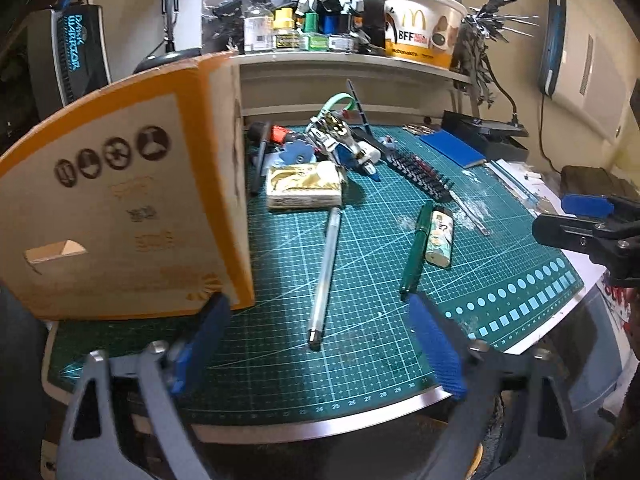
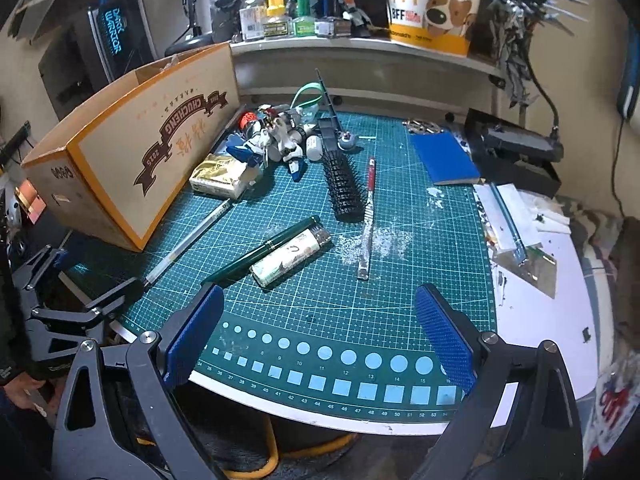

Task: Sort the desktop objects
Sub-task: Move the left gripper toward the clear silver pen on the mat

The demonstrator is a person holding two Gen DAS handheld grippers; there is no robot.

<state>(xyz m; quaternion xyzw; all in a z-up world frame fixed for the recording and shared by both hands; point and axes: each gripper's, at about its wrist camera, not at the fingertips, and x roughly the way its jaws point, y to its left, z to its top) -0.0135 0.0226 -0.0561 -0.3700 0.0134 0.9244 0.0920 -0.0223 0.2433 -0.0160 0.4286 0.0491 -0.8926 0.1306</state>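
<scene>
Both grippers, left (image 1: 320, 344) and right (image 2: 320, 336), hang open and empty over the near mat (image 2: 320, 300), beyond them a clear pen (image 1: 326, 272), green pen (image 2: 260, 248) touching a lighter (image 2: 292, 256), then brush (image 2: 342, 188), with the box (image 2: 132, 160) left.

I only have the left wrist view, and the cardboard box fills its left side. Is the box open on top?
Observer: Yes, the box is open on top.
Operator: Do the right tongs hold anything?
Observer: No. The right tongs are open, with only the mat between them.
Operator: What is the metal strip by the brush?
Observer: A red-handled blade, lying flat on the mat.
</scene>
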